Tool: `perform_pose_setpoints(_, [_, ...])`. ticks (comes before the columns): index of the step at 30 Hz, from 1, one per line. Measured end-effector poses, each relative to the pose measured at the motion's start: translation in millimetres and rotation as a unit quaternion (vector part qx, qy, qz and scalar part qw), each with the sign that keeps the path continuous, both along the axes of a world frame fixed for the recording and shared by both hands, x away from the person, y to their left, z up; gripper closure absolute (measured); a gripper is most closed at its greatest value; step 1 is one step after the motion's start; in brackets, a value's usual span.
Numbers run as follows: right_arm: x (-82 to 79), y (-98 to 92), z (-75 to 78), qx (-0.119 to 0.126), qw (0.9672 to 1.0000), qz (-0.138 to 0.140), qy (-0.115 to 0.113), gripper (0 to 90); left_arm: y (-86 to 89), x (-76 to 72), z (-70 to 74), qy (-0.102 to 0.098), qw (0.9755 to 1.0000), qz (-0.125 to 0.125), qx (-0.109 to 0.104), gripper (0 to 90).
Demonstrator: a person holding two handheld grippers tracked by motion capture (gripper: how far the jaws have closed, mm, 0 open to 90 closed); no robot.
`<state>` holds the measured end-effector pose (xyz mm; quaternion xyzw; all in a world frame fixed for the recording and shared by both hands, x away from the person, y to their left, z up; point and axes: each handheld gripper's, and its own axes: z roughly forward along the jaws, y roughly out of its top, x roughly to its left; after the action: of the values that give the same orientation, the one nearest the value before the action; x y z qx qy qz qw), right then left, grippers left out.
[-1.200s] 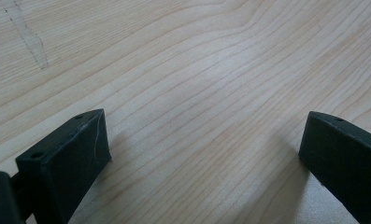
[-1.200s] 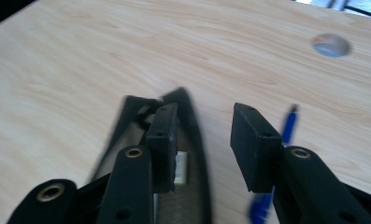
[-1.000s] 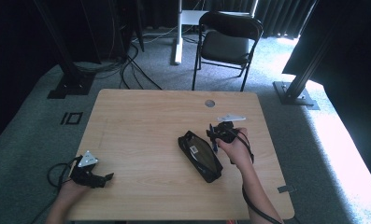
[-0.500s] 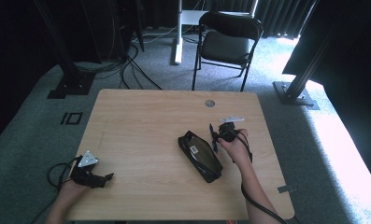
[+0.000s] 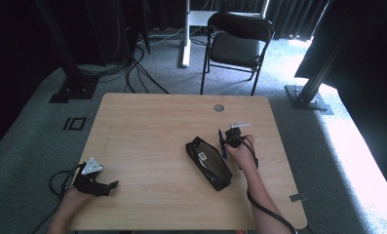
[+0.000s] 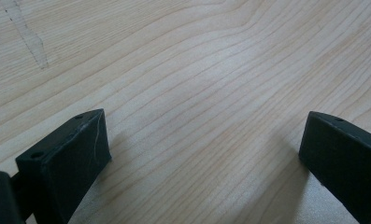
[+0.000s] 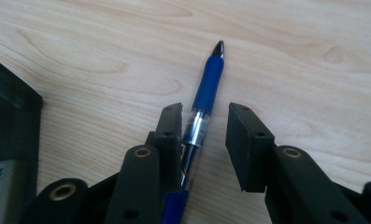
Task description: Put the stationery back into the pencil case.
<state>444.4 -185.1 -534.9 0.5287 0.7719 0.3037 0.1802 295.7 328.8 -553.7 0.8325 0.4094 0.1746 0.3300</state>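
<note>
Wooden table (image 7: 290, 46) bears blue pen (image 7: 206, 88) (no legible writing) between right tongs (image 7: 204, 126).

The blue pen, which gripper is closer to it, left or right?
Right. The right gripper has the blue pen between its jaws, which have just been closing. The left gripper sits far across the table, by its near left corner.
</note>
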Motion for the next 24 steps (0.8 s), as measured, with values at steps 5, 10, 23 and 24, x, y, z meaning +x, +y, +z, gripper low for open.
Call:
perform_pose_setpoints(5, [1.6,3.0,-2.4,-0.008,0.9999,0.001,0.006,69.9,0.0,0.0,0.0,0.000,1.0000,0.000,0.000,2.1])
perform_pose_setpoints(10, [1.3,3.3,-2.6,-0.022,0.9998,-0.004,0.000,77.6,0.0,0.0,0.0,0.000,1.0000,0.000,0.000,2.1])
perform_pose_setpoints(23, [-2.7,-7.1,6.3,0.000,0.9997,-0.023,-0.007,79.3,0.0,0.0,0.0,0.000,1.0000,0.000,0.000,2.1])
perform_pose_setpoints(24, [-3.6,-9.4,8.7,0.000,0.9997,-0.022,-0.008,79.3,0.0,0.0,0.0,0.000,1.0000,0.000,0.000,2.1])
